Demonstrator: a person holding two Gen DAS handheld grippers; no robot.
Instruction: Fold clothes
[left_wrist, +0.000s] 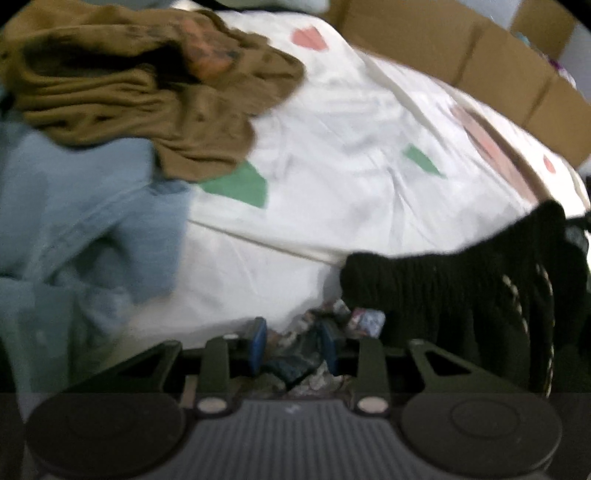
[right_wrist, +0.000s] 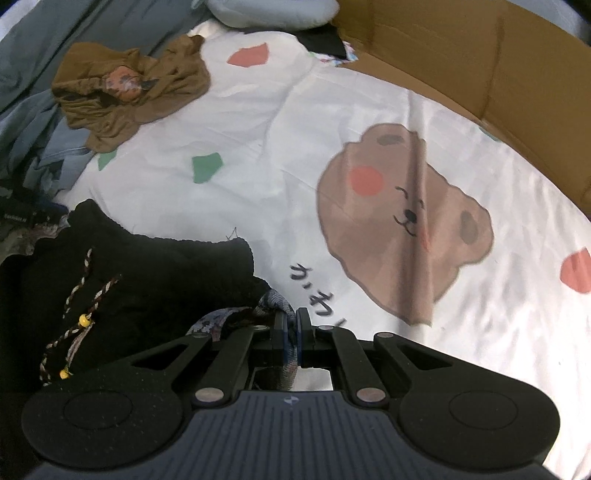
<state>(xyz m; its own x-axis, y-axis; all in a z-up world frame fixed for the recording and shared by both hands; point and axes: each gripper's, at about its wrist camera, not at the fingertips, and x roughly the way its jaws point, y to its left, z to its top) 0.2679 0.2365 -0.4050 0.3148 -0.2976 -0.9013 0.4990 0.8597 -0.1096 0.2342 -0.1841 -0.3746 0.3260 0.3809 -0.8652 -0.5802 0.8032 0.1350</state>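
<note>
Your work surface is a bed under a white sheet printed with a brown bear, cardboard walling its far side. A brown garment lies crumpled far left beside pale blue denim. A black knit with a braided cord sits just beside your right tongs, which pinch patterned cloth. Your left tongs stand narrowly apart with patterned cloth between them; the blur hides whether they grip it.
</note>
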